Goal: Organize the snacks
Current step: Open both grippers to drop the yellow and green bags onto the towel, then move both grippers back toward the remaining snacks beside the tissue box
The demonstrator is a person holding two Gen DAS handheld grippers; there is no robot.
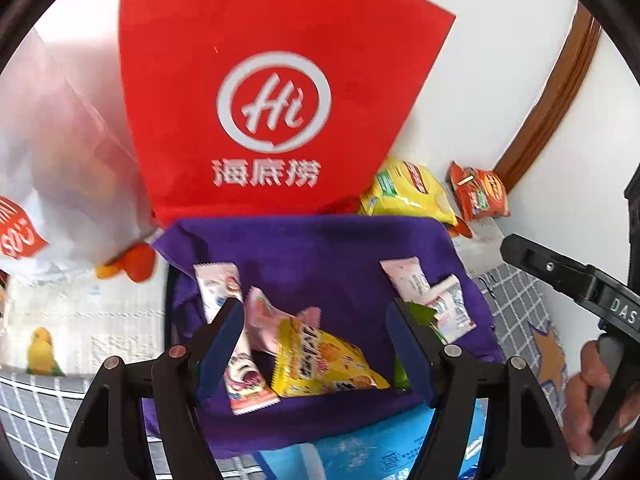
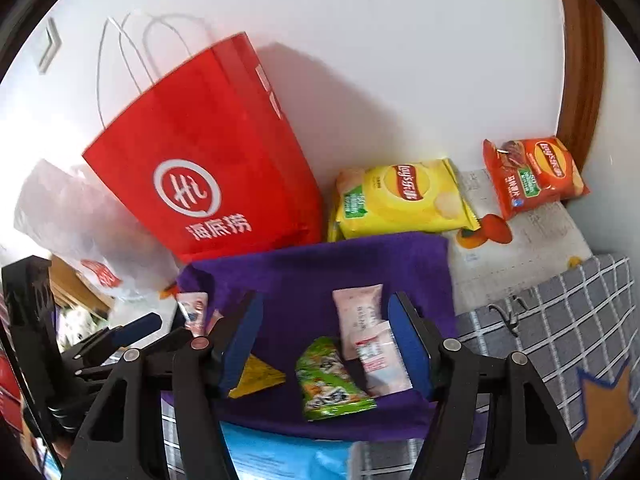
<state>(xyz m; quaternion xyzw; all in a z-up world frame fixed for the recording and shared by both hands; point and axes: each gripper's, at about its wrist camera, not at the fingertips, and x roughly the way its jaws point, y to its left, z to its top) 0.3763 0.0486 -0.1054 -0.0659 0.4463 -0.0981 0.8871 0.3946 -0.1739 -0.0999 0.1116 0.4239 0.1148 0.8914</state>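
A purple cloth point(image 1: 320, 248) lies spread on the surface with several small snack packets on it. My left gripper point(image 1: 314, 306) hangs open above it, over a yellow packet point(image 1: 324, 364) and a pink packet point(image 1: 244, 376) that lie loose on the cloth. Two more pink packets point(image 1: 408, 280) lie near its right finger. My right gripper point(image 2: 324, 298) is also open, over a green packet point(image 2: 330, 380) and two pink packets point(image 2: 358, 316) beside its right finger. Neither gripper's pads press on anything. A hand point(image 1: 588, 400) holds the right gripper's handle.
A red paper bag point(image 2: 208, 184) stands behind the cloth against the white wall, with a white plastic bag point(image 1: 60, 184) to its left. A yellow crisp bag point(image 2: 404, 200) and a red one point(image 2: 532, 176) lie at the back right. Grey checked fabric point(image 2: 560, 312) covers the right side.
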